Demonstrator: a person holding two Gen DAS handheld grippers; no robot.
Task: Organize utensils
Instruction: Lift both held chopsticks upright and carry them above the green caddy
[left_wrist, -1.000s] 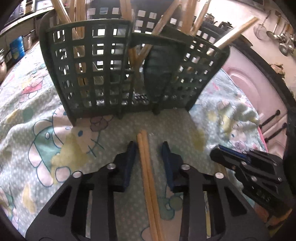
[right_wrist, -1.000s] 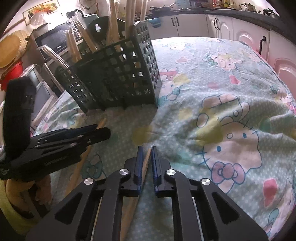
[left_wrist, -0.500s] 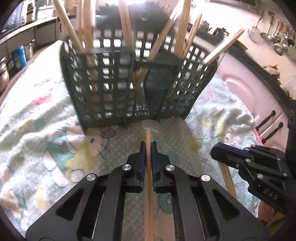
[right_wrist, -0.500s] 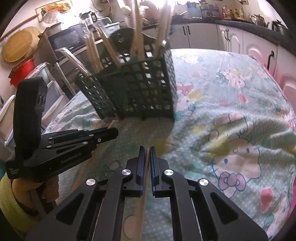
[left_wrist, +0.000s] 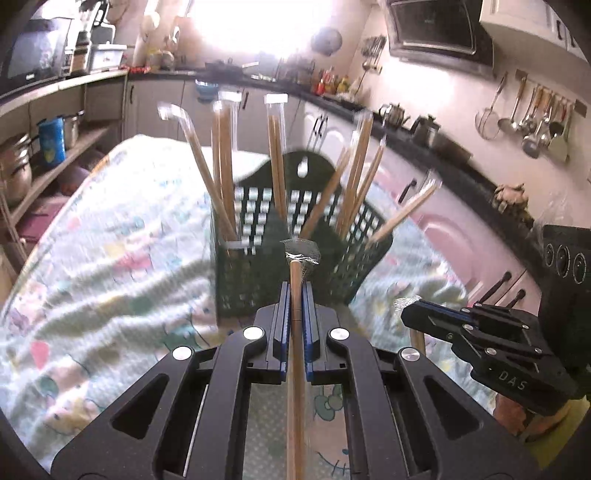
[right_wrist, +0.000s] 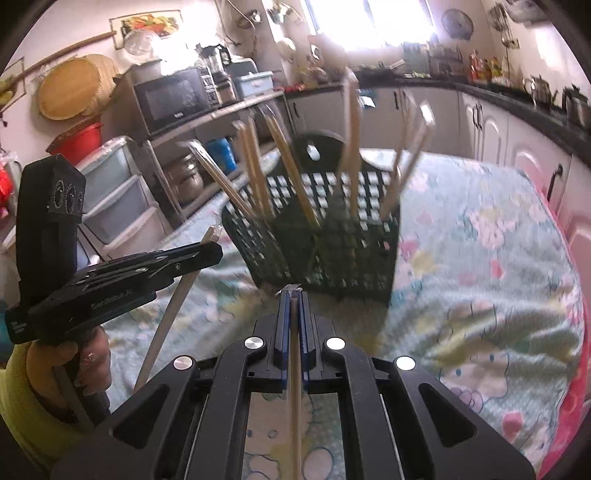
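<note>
A dark green lattice utensil basket (left_wrist: 240, 273) stands on the table with several wrapped wooden chopstick pairs upright in it; it also shows in the right wrist view (right_wrist: 354, 251). My left gripper (left_wrist: 295, 291) is shut on a wrapped chopstick pair (left_wrist: 296, 369), lifted off the cloth and short of the basket. My right gripper (right_wrist: 292, 299) is shut on another chopstick pair (right_wrist: 294, 387), also lifted in front of the basket. The left gripper also shows at the left of the right wrist view (right_wrist: 207, 254), the right gripper at the right of the left wrist view (left_wrist: 410, 314).
The table is covered with a pale green cartoon-print cloth (right_wrist: 480, 280). Kitchen cabinets and a dark counter (left_wrist: 424, 147) run behind it. Shelves with a microwave (right_wrist: 173, 99) and plastic drawers (right_wrist: 118, 199) stand at the left.
Both grippers have risen off the cloth with their chopstick pairs, and the view now looks down at the basket from higher up. One second ago the left gripper was open around its pair.
</note>
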